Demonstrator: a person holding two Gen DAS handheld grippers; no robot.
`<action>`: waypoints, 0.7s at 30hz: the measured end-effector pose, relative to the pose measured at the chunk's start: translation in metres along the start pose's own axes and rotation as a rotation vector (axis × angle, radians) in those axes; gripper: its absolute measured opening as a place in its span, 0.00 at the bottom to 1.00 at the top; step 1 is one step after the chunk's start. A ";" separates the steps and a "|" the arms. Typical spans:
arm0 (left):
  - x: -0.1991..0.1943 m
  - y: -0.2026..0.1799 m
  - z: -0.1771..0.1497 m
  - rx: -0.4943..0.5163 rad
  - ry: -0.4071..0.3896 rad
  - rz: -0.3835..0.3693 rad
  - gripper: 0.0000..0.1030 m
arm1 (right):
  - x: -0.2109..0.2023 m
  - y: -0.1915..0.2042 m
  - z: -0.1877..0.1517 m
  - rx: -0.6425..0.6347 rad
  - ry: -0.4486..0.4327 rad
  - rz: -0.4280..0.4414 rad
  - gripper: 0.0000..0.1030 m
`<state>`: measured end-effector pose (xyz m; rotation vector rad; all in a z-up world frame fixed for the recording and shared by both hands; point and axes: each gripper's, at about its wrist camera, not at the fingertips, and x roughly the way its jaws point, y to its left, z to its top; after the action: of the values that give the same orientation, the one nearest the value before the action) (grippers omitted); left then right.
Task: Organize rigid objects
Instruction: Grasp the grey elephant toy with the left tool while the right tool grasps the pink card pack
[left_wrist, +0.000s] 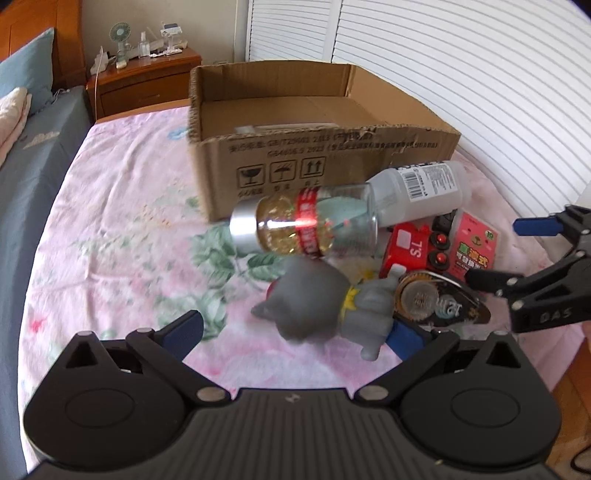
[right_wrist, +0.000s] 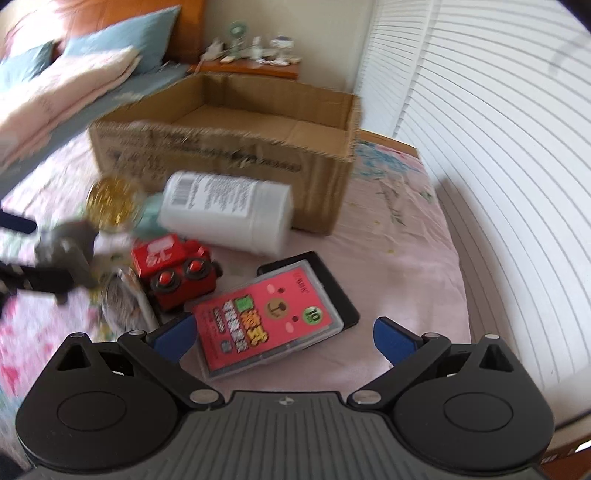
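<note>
My left gripper (left_wrist: 295, 332) is open over the pink floral sheet. A grey cat figurine (left_wrist: 325, 306) lies between its fingers, with a gap on the left side. Beyond the cat lie a glass jar of gold flakes (left_wrist: 303, 229), a white bottle (left_wrist: 421, 188), a red toy (left_wrist: 410, 251) and a tape dispenser (left_wrist: 436, 299). My right gripper (right_wrist: 284, 334) is open around a pink card pack (right_wrist: 273, 317), which rests on a black case (right_wrist: 343, 295). The pads do not press on the pack. An open cardboard box (left_wrist: 314, 147) stands behind the pile.
The right gripper (left_wrist: 506, 253) shows at the left wrist view's right edge, close to the tape dispenser. A white slatted wall (right_wrist: 498, 147) borders the bed on the right. A wooden nightstand (left_wrist: 144, 81) and blue pillows (right_wrist: 118, 40) lie beyond the box.
</note>
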<state>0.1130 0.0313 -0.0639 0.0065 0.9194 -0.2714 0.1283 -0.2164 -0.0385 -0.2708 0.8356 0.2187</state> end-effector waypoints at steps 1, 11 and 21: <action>-0.003 0.002 -0.002 -0.006 -0.004 0.000 1.00 | 0.001 0.003 -0.001 -0.026 0.006 0.003 1.00; 0.001 -0.004 -0.001 0.069 -0.024 0.002 0.99 | 0.012 0.009 0.002 -0.201 -0.012 0.037 1.00; 0.012 -0.017 -0.001 0.153 -0.059 -0.007 0.95 | 0.015 0.003 0.007 -0.246 -0.020 0.122 0.92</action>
<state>0.1149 0.0121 -0.0716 0.1354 0.8388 -0.3465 0.1424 -0.2101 -0.0459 -0.4475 0.8069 0.4391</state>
